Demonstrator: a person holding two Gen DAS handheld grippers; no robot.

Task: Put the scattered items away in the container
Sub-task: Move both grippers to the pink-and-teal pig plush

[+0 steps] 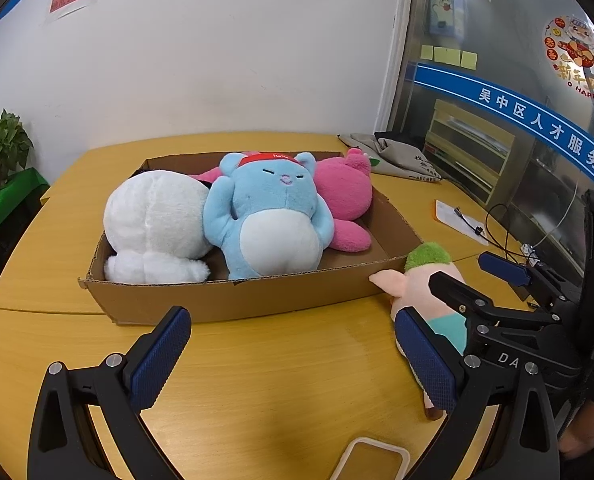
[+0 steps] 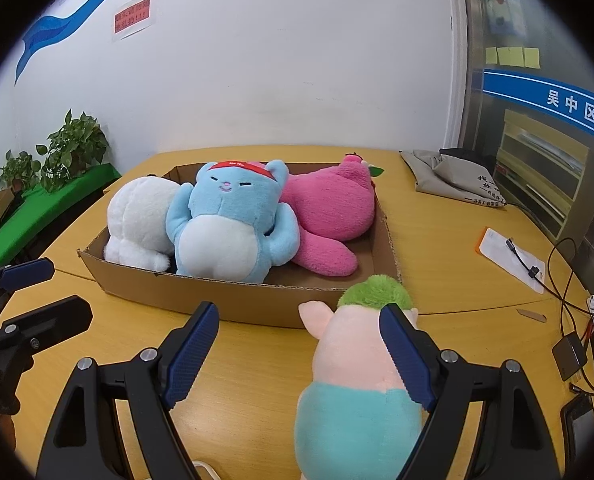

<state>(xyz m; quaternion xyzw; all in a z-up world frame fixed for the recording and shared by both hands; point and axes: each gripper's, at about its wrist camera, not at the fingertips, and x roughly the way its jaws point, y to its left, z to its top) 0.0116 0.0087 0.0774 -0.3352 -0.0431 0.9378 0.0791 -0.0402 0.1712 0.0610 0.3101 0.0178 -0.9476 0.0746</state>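
Pig plush (image 2: 353, 376) lies lengthwise, head toward the cardboard box (image 2: 233, 296).

Both views bright and evenly lit, apparently from overhead. Soft, short shadows under the box (image 1: 233, 300) and toys. Mild sheen on the table (image 1: 297, 380); reflections and glare on the glass door (image 1: 517, 92). Focus sharp centrally. Strong fisheye curvature; black vignette at corners; edges slightly soft.

Black jaws with blue ridged pads (image 1: 161, 354), silver screws.
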